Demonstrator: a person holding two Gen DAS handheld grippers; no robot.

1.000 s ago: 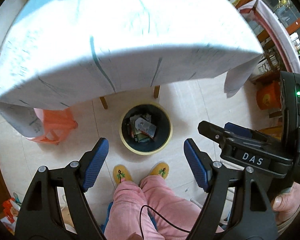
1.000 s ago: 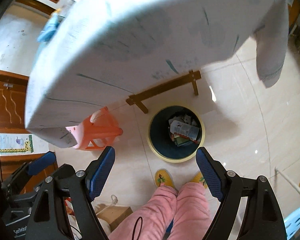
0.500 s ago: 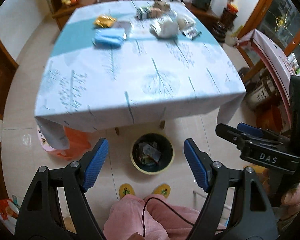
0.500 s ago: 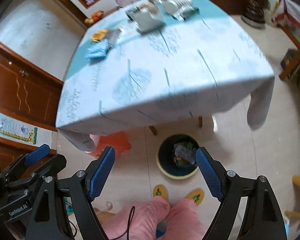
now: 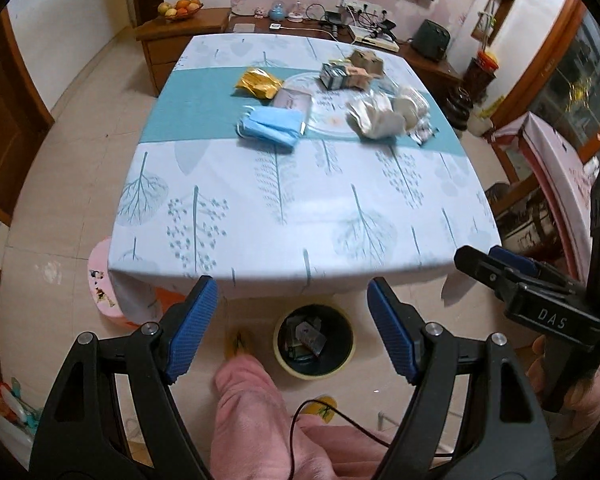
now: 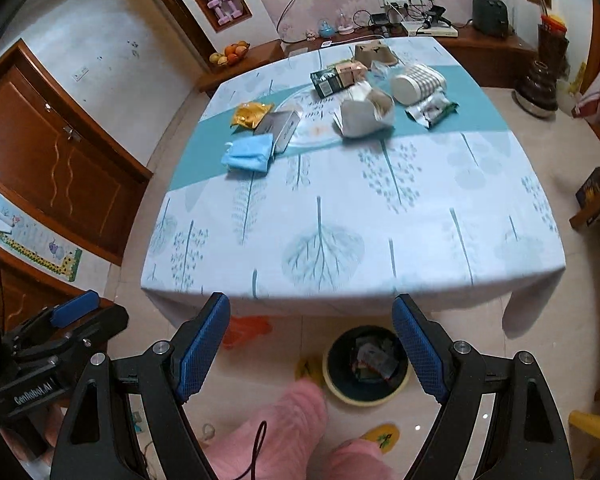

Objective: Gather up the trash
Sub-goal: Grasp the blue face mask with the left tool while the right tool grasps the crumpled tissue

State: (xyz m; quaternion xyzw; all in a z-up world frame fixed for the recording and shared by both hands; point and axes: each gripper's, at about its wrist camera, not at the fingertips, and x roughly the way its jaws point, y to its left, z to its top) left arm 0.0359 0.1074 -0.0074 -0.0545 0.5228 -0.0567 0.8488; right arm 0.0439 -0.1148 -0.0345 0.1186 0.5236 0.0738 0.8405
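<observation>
Looking down past the left gripper (image 5: 292, 332), blue-padded jaws wide apart, nothing between them. Below, a yellow-rimmed bin (image 5: 314, 372) on the tiled floor, partly filled with wrappers, beside pink-trousered legs (image 5: 252, 412) and yellow slippers (image 5: 238, 344). Beyond, a table (image 5: 300, 236) under a tree-print cloth, with litter at its far end: blue face masks (image 5: 272, 128), a yellow packet (image 5: 259, 83), crumpled white paper (image 5: 374, 116), small boxes (image 5: 340, 74). At right, the right gripper (image 5: 512, 276), held in a hand (image 5: 572, 392).

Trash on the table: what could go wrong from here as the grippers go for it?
The crumpled white wrapper lies against the paper cups, so a grab could knock them over. The blue masks lie flat and may slip from the pads. The bin sits partly under the table edge, so a drop could miss.
</observation>
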